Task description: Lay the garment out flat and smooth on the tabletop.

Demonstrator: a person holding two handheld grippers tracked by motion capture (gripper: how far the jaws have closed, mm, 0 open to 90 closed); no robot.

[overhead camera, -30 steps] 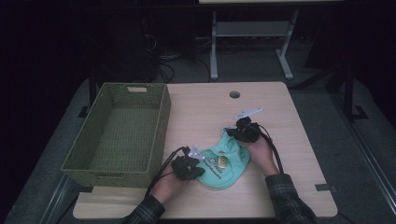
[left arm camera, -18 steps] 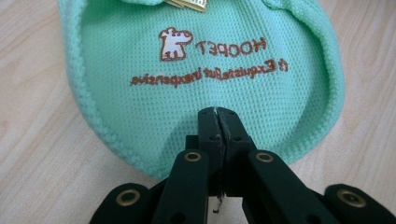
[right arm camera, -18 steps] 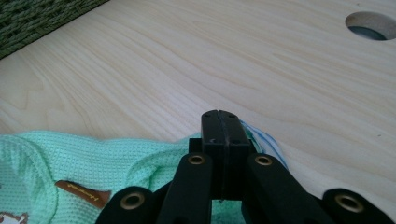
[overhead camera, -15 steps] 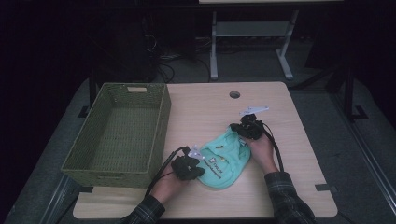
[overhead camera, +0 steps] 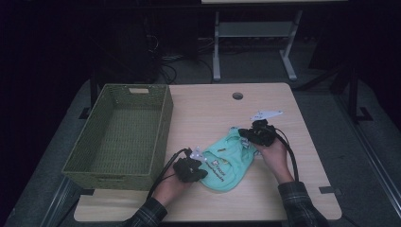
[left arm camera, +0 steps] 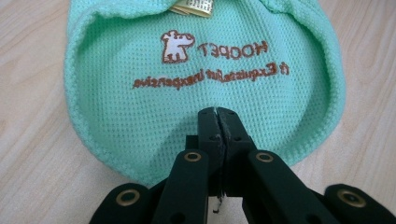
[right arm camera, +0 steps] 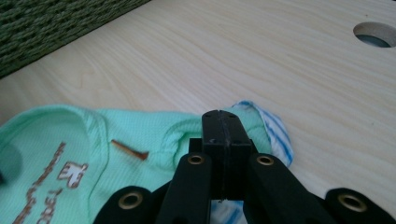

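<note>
Both claws pinch the little green shirt (overhead camera: 226, 163) beside the basket (overhead camera: 118, 137): left claw (left arm camera: 218, 112) at its bottom edge, right claw (right arm camera: 222, 115) at a striped bit. Pull gently, keeping it flat.

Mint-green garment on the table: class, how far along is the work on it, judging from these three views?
Done: the mint-green garment lies spread on the table, print side up. In hand: the left gripper is shut on its hem and the right gripper on its far, blue-striped edge. Left: no complete fold shows yet, and the green basket beside it holds nothing, so folding and probably stowing remain.
</note>
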